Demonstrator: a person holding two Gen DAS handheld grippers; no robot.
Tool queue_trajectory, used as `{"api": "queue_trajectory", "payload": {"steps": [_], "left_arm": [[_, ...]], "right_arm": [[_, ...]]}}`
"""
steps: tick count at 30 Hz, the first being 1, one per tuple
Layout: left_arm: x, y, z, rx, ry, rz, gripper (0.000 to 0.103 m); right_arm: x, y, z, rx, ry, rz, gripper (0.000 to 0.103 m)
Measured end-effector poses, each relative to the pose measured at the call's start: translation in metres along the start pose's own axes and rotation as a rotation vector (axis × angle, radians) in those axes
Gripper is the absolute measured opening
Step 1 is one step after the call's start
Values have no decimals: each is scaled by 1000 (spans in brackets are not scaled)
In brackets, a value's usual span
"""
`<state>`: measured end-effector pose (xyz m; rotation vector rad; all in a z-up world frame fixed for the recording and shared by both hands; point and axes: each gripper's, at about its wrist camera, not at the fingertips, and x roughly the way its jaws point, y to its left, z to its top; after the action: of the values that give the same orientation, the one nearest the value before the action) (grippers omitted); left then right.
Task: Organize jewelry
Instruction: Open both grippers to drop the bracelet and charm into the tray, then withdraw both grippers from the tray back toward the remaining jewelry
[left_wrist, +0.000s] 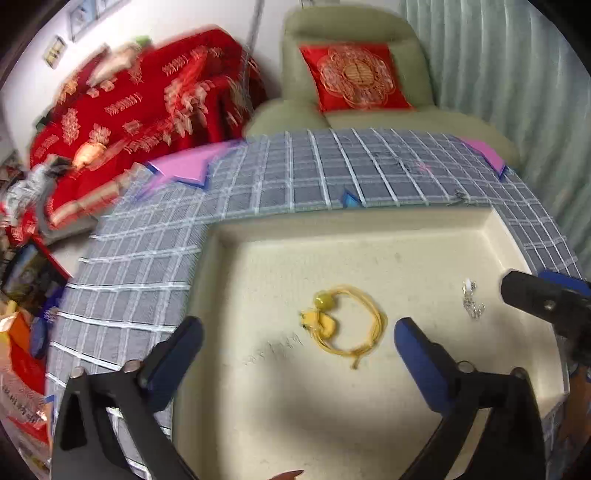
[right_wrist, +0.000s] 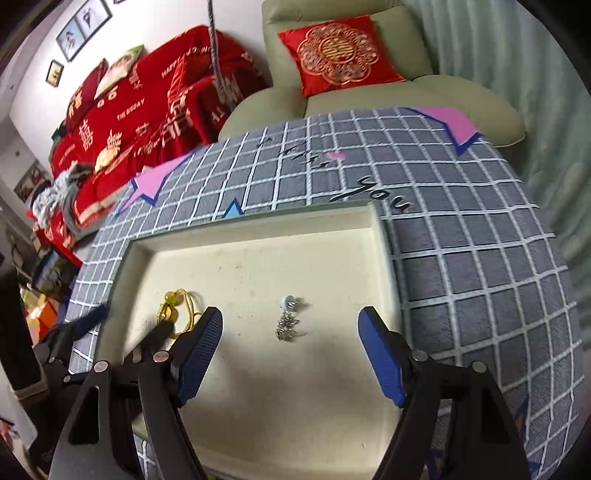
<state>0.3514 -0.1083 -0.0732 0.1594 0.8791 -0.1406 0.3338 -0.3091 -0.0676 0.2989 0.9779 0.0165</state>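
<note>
Cream was the colour of the shallow tray (left_wrist: 369, 424) we worked over, and it sat on a grey cloth (left_wrist: 140, 266) checked with white lines. Our left gripper (left_wrist: 298, 332) stood with its jaws wide apart and nothing between the blue pads. The yellow cord bracelet (left_wrist: 343, 321) lay on the tray floor just ahead of those fingertips, roughly centred in the gap between them, coiled in a loose ring with a round bead and a yellow charm on its left side. We could not see the pads touching it.

Our right gripper (right_wrist: 290, 325) also had its jaws spread, holding nothing. The silver chain (right_wrist: 287, 325) lay bunched on the tray floor just ahead of its fingertips, close to the midline of the gap, with a small pale bead at its far end. It lay clear of both pads.

From the right wrist view the yellow bracelet (right_wrist: 173, 310) showed just outside the left finger (right_wrist: 199, 354), partly hidden behind it. From the left wrist view the chain (left_wrist: 472, 302) lay to the right of our left gripper, near the black tip of the right gripper (left_wrist: 535, 295) coming in from that side. The two pieces lay well apart on the tray.

Beyond the cloth stood a green armchair (right_wrist: 461, 96) with a red cushion (right_wrist: 340, 51)
</note>
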Motion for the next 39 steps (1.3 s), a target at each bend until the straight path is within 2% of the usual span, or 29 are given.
{"api": "queue_trajectory", "payload": {"steps": [5, 8, 11, 16, 19, 24, 31, 34, 39], "left_arm": [[-19, 7, -3, -11, -4, -23, 103], [-38, 13, -13, -22, -16, -47, 103], [-59, 17, -30, -8, -6, -68, 103], [-97, 23, -59, -36, -7, -101, 103], [-123, 25, -76, -35, -23, -81, 103], [-156, 30, -101, -28, -38, -48, 103], [-189, 49, -139, -50, -29, -14, 103], [-198, 62, -161, -61, -24, 8, 103], [-193, 82, -198, -74, 37, -10, 103]], "right_arm": [[-24, -7, -6, 16, -28, -8, 79], [-41, -10, -14, 30, -37, -3, 85], [-59, -11, -27, 34, -64, 9, 103], [-90, -5, -51, 33, -111, 48, 103], [-111, 2, -68, 36, -137, 90, 103], [-132, 12, -94, 23, -103, 135, 103], [-160, 20, -132, -11, -89, 49, 103], [-167, 18, -148, -14, -74, 42, 103], [-167, 13, -176, -34, -36, 11, 103]]}}
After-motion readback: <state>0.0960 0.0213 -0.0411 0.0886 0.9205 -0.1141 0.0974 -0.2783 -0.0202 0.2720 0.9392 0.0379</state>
